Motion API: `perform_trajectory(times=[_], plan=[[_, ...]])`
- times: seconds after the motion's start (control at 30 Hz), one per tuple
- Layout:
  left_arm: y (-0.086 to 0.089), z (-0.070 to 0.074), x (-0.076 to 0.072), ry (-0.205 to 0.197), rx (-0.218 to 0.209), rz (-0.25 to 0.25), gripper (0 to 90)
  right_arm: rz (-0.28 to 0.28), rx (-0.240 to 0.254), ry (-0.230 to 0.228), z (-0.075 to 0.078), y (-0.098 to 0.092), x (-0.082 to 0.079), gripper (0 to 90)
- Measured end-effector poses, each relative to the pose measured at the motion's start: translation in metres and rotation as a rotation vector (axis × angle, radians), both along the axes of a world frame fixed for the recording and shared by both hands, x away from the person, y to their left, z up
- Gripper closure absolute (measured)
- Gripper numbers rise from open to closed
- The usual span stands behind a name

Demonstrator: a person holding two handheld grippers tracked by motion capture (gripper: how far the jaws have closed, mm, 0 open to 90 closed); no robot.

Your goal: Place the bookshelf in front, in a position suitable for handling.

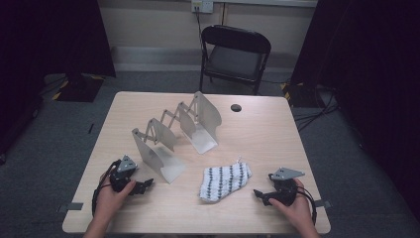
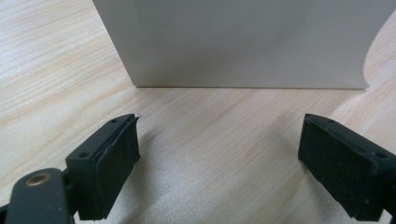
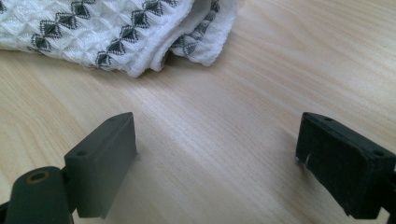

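A white cloth with dark diamond patterning (image 1: 225,181) lies bunched on the wooden table (image 1: 257,134), front centre. My right gripper (image 1: 258,194) rests on the table just right of the cloth, jaws open and empty; in the right gripper view the cloth (image 3: 107,32) lies beyond the jaws (image 3: 217,163), apart from them. My left gripper (image 1: 146,185) rests at the front left, open and empty, pointing at the near panel of a white folding metal rack (image 1: 173,131). In the left gripper view that panel (image 2: 243,42) stands upright just past the open jaws (image 2: 219,163).
The rack stretches diagonally from front left to back centre with scissor links between its panels. A round cable hole (image 1: 236,107) sits near the table's far edge. A black folding chair (image 1: 234,57) stands behind the table. Dark curtains flank both sides.
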State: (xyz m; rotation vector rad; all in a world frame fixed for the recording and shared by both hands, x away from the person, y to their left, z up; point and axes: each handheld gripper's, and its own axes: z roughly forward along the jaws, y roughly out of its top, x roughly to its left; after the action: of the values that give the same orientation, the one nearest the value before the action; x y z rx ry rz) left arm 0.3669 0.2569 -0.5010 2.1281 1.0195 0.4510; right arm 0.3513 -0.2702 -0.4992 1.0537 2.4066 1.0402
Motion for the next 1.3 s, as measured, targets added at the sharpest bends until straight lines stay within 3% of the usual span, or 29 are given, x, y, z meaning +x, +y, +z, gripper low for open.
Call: perform_trajectory(times=[0.63,0.8,0.83,0.9,1.0,1.1,1.2,1.3], plan=[[0.000,0.000,0.000,0.000,0.000,0.000,12.1,0.000,-0.004,0.004,0.001,0.003,0.000,13.5],[0.000,0.000,0.000,0.001,-0.003,0.002,12.1,0.051,-0.022,-0.013,0.012,0.018,0.001,14.1],[0.000,0.000,0.000,0.001,-0.003,0.002,12.0,0.082,0.010,-0.021,0.018,0.024,0.001,14.2],[0.000,0.000,0.000,0.002,-0.006,0.003,12.0,0.112,0.025,-0.041,0.024,0.032,0.002,14.4],[0.000,0.000,0.000,0.001,-0.003,0.002,12.1,0.143,0.020,-0.060,0.030,0.045,0.004,14.7],[0.000,0.000,0.000,0.001,-0.003,0.002,12.0,0.160,0.042,-0.066,0.030,0.051,0.006,16.6],[0.000,0.000,0.000,0.001,-0.002,0.001,12.0,0.183,0.022,-0.068,0.029,0.065,0.015,16.8],[0.000,0.000,0.000,0.001,-0.003,0.002,12.0,0.211,0.045,-0.083,0.030,0.073,0.020,18.5]])
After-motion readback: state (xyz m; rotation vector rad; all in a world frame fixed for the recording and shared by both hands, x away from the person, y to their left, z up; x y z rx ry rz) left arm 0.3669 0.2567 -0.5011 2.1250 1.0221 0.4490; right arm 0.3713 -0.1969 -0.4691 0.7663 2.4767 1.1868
